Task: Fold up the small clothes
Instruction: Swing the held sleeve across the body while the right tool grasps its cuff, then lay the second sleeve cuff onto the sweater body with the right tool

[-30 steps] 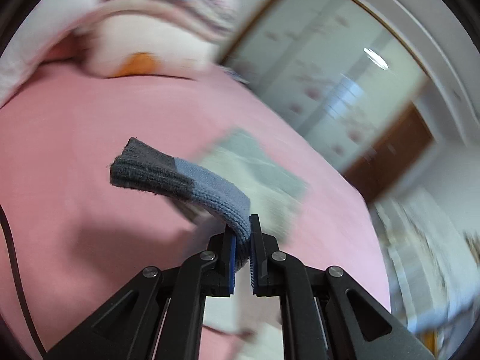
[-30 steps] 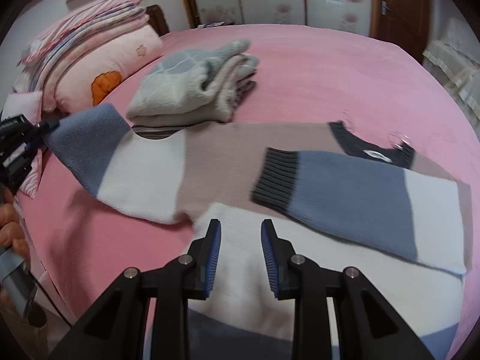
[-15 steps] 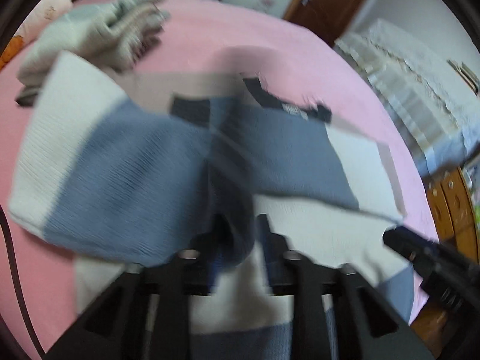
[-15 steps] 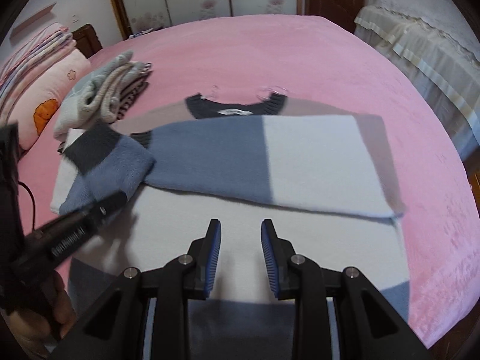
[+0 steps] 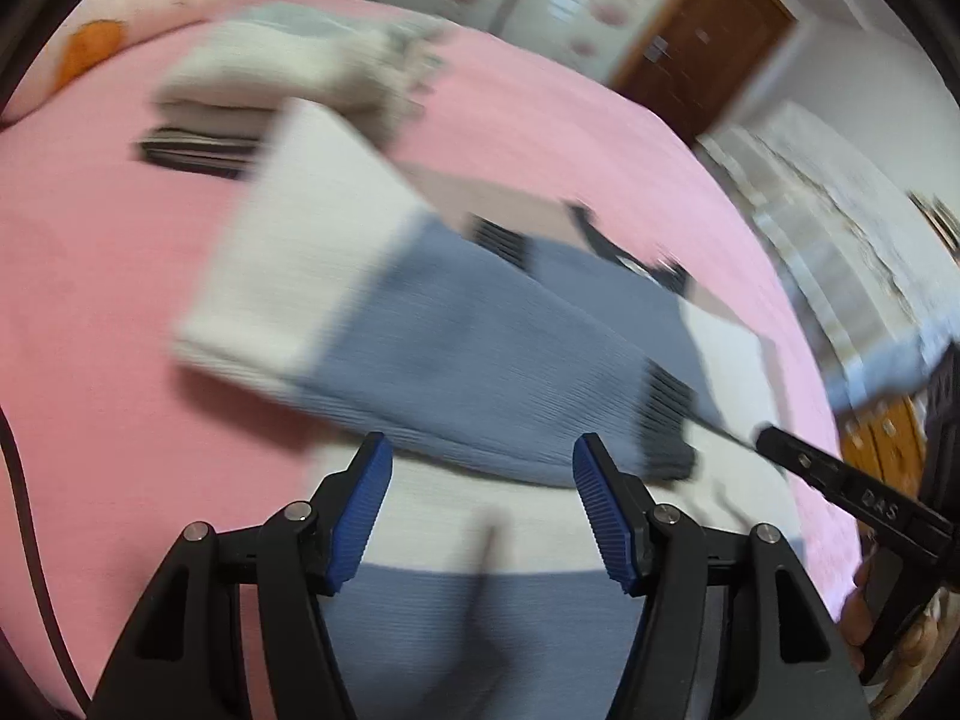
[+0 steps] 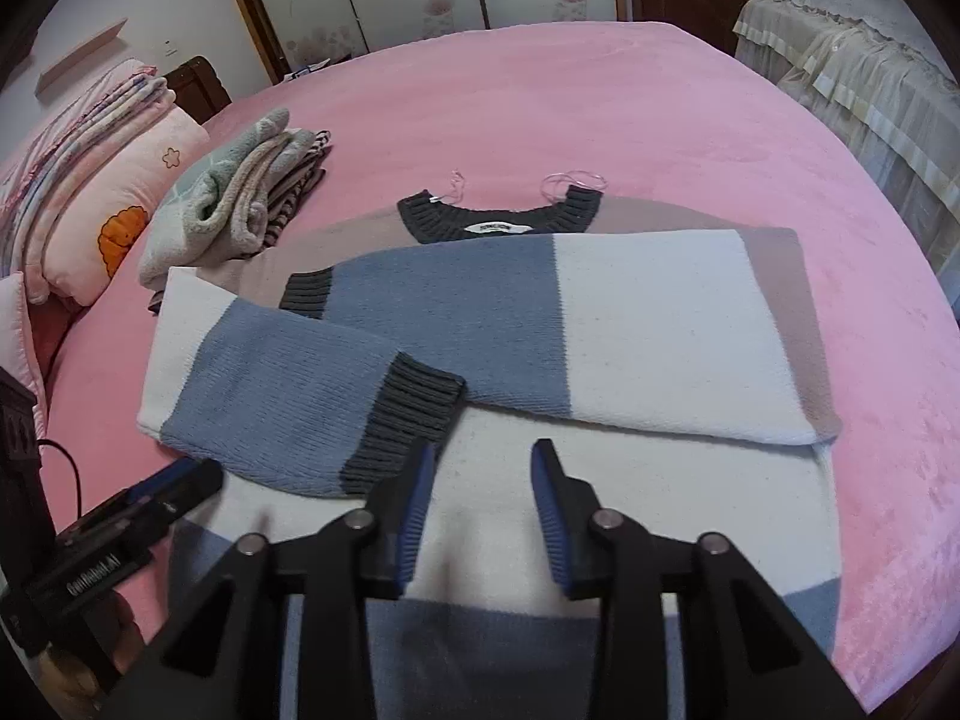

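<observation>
We see a knit sweater [image 6: 660,324] banded in blue, white and mauve with dark ribbed cuffs, flat on the pink bed [image 6: 600,108], collar at the far end, hem near us. Both sleeves are folded across the chest, running left to right. The left gripper [image 5: 483,480] and right gripper [image 6: 480,480] are opening, nothing between the jaws.

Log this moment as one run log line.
sweater: both sleeves folded across | left gripper: opening, empty | right gripper: opening, empty
</observation>
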The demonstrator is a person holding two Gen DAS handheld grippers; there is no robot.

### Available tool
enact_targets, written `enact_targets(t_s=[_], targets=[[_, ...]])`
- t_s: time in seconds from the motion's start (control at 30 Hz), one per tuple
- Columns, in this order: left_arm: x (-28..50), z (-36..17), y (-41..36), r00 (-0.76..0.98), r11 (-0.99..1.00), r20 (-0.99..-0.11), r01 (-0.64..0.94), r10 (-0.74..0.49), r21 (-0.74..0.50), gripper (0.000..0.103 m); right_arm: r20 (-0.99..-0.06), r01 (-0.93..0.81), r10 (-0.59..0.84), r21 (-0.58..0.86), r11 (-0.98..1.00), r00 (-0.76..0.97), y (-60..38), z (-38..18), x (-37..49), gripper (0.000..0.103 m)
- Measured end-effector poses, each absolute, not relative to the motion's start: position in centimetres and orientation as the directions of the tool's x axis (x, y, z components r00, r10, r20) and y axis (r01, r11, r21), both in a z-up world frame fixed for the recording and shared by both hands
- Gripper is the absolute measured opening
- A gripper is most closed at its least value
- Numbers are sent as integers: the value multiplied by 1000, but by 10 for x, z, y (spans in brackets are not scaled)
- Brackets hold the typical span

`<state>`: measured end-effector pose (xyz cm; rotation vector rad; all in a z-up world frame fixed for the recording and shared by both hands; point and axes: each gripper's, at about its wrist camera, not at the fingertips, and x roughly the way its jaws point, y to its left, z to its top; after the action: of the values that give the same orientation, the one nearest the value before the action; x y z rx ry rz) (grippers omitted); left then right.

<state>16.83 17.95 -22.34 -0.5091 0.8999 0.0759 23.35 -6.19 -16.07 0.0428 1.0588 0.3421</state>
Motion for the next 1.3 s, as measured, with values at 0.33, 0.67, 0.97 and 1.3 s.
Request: enact_targets(t_s=[0.33,0.67,0.97,1.3], targets=[[142,-241,269,565,820,-817,-519,118,-241,65,-880,-215,349,292,932,321,-44,-205,266,47],[145,-260,273,526,824,-842,-526,119,-212,65,-873,-220,373,315,923,313,-26,-223,289,49],[153,-264,265,533,823,-841,-516,93,-237,65,-816,-365,420,279,888,397,1,-164,269,7],[182,-263,250,572,814,-821,-480,9,-326,66,-643,-498,446,113,860,623,61,-12,279,7]])
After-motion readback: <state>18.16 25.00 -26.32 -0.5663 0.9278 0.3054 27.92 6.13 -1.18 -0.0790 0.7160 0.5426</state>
